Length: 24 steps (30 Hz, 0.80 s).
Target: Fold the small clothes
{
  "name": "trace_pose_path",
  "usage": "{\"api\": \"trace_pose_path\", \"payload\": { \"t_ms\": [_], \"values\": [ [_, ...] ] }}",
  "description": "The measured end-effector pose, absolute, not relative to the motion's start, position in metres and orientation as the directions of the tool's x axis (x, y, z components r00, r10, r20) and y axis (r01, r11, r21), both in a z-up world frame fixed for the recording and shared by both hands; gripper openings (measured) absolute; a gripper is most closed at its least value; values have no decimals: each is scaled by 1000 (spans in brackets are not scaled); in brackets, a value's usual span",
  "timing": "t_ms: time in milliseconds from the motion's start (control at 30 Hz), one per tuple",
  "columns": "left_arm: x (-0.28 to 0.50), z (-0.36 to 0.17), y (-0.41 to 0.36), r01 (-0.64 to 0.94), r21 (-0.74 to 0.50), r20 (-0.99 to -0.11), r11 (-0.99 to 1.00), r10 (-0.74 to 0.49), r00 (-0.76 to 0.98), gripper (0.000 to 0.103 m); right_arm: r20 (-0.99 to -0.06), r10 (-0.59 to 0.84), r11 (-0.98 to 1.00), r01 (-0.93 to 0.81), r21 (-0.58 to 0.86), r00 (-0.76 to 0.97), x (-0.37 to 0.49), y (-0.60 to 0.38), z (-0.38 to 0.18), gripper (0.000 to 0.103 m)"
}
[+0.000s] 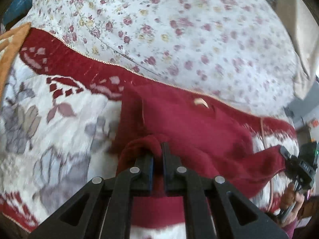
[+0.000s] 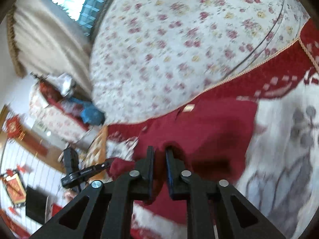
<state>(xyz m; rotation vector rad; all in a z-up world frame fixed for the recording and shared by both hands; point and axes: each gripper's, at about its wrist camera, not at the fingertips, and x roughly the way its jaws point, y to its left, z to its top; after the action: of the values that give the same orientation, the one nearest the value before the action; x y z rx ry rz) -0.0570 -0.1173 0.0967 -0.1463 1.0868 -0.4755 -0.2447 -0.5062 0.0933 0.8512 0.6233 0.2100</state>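
A small dark red fleece garment [image 1: 191, 123] with a pale neck label lies on a red and white patterned blanket [image 1: 65, 123]. My left gripper [image 1: 157, 149] is shut on a bunched fold of its near edge. In the left wrist view the right gripper [image 1: 287, 155] holds the garment's right corner at the far right. In the right wrist view my right gripper [image 2: 159, 151] is shut on the garment [image 2: 209, 127], and the left gripper [image 2: 105, 165] pinches its other corner at the lower left.
Behind the blanket lies a white sheet with red flowers [image 1: 179, 29]. The blanket [image 2: 289, 135] has a corded edge. Beige curtains [image 2: 49, 39], a window and a cluttered side surface [image 2: 59, 107] stand to the left in the right wrist view.
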Motion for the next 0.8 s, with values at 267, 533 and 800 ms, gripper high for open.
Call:
{"api": "trace_pose_path", "payload": {
  "t_ms": [267,533,800],
  "values": [
    [9,69,-149,254,-329,-814,909,-410,412,10,-581,282,683,266,680,763,-181,-541,49,14],
    [13,80,-131,211,-379,-764,901,-433,479,81,-571,161,809,224,544,805,-212,-535,81,56],
    [12,64,-135,217,-249,-822,944,-324,467,82,-718,157,858,266,439,678,-139,-519,45,60]
  ]
}}
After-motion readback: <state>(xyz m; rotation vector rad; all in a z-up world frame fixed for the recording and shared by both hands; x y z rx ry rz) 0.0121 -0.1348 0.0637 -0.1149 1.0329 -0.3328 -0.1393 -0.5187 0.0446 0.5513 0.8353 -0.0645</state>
